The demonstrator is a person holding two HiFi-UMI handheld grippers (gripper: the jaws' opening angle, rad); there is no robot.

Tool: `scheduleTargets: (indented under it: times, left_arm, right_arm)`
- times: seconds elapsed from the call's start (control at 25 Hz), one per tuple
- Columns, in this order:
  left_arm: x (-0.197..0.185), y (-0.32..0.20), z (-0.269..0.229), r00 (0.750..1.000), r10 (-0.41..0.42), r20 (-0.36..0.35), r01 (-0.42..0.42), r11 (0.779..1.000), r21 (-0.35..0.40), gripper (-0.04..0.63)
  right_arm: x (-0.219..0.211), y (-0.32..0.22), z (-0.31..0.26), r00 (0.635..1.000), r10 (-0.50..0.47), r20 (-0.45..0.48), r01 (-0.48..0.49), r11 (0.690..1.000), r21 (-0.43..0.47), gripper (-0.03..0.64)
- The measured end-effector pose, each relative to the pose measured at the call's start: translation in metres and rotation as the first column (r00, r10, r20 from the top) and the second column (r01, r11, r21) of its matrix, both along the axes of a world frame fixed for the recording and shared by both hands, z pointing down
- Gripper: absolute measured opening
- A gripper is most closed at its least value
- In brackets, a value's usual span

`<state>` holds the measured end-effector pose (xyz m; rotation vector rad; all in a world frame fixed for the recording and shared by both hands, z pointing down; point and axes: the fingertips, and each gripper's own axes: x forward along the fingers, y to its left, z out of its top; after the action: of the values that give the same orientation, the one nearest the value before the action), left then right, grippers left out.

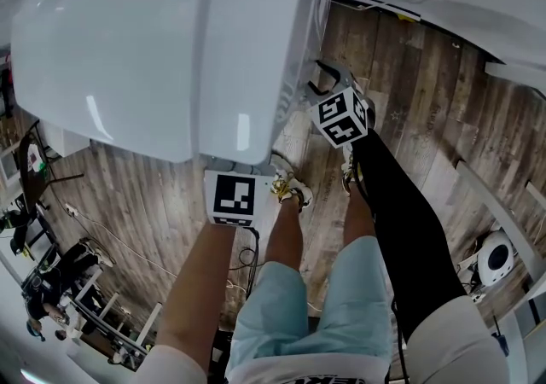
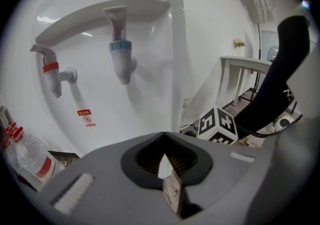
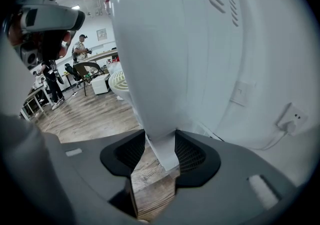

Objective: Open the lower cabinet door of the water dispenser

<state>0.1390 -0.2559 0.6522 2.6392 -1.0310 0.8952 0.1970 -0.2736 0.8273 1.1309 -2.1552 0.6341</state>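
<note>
Left gripper view: white water dispenser [image 2: 150, 54], red tap [image 2: 51, 71] beside blue tap [image 2: 121, 56].

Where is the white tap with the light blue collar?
In the left gripper view, the blue-collared tap hangs upper left of centre under the ledge of the white water dispenser, right of the red-collared tap.

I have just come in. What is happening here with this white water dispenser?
A person stands over a white water dispenser with a tool in each hand. The left tool is shut on a thin white edge below the red tap and blue tap, probably of the lower door. The right tool has the dispenser's lower corner between its jaws; whether they press on it I cannot tell. No view shows the door open.
</note>
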Motion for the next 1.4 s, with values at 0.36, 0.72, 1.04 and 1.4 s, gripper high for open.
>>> scheduleTargets:
  times: [0.36,0.72,1.04,1.4]
  left_arm:
    - [-0.003,0.003,-0.002,1.0,-0.011,-0.028,0.011,1.0,-0.01,0.057]
    - [-0.004,0.012,-0.002,0.998,-0.019,-0.062,0.018,1.0,-0.022,0.057]
    - [0.008,0.024,-0.003,0.991,-0.02,-0.132,0.014,0.999,-0.049,0.057]
    - [-0.002,0.023,0.0,0.993,-0.034,-0.117,0.028,0.998,-0.05,0.057]
  right_arm:
    - [0.0,0.0,0.001,1.0,0.005,-0.026,-0.006,1.0,-0.004,0.181]
    - [0.003,0.001,0.002,0.999,-0.004,-0.047,0.003,1.0,-0.031,0.181]
    - [0.001,0.005,0.007,0.998,-0.008,-0.059,0.004,0.998,-0.07,0.179]
    - [-0.017,0.033,0.013,0.995,-0.09,-0.04,0.087,0.993,-0.083,0.179]
